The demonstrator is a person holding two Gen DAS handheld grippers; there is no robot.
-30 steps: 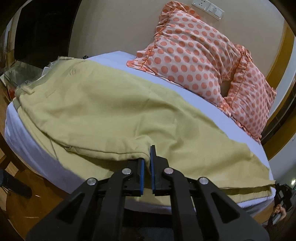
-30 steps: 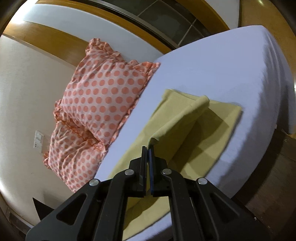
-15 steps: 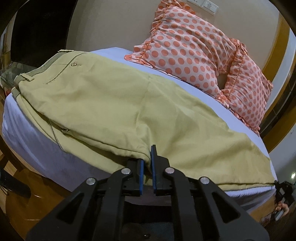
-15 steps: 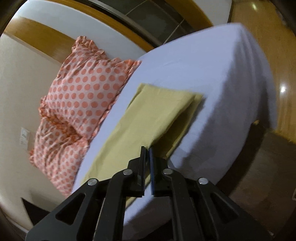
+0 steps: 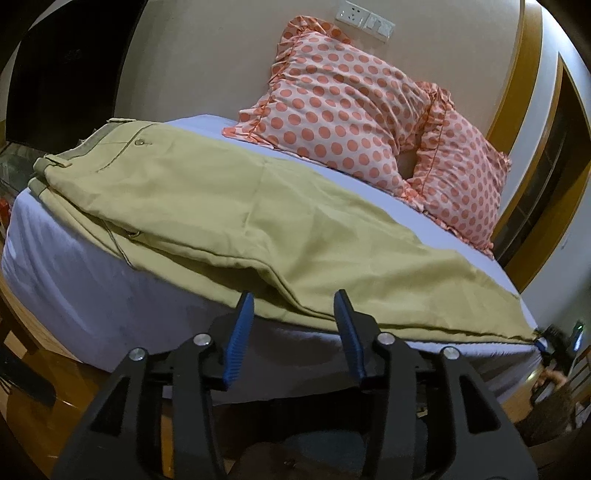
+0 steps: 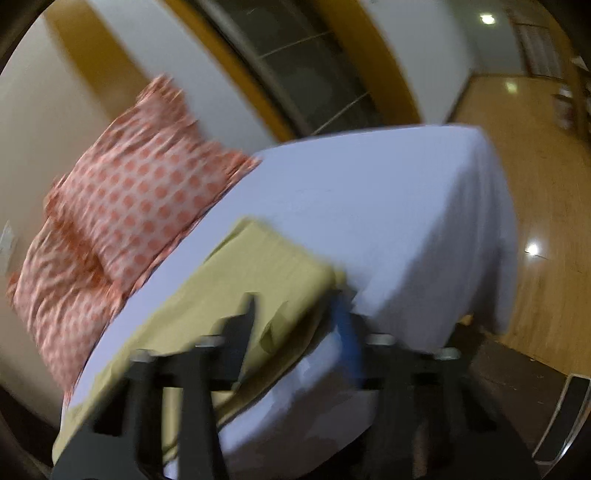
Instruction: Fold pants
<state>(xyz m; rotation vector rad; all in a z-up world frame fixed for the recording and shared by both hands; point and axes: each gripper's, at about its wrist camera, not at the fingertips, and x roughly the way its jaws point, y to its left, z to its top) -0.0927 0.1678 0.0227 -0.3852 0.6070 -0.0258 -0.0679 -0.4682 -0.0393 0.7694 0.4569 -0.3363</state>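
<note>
Khaki-yellow pants (image 5: 240, 206) lie folded lengthwise along the near edge of a bed with a pale lilac sheet (image 5: 66, 266), waistband at the left, leg hems at the right. My left gripper (image 5: 293, 317) is open and empty, just in front of the pants' near edge at mid-leg. In the blurred right wrist view the hem end of the pants (image 6: 258, 269) lies on the sheet (image 6: 388, 206). My right gripper (image 6: 299, 321) is open, its jaws on either side of the hem corner, holding nothing.
Two polka-dot orange pillows (image 5: 343, 103) lean on the wall at the head of the bed; they also show in the right wrist view (image 6: 122, 206). A wall socket (image 5: 364, 20) sits above them. Wooden floor (image 6: 546, 206) lies beyond the bed's foot.
Both grippers have opened and let go of the pants, which now lie flat on the bed. Both have drawn back slightly toward the bed's edge; the right view is blurred by motion.
</note>
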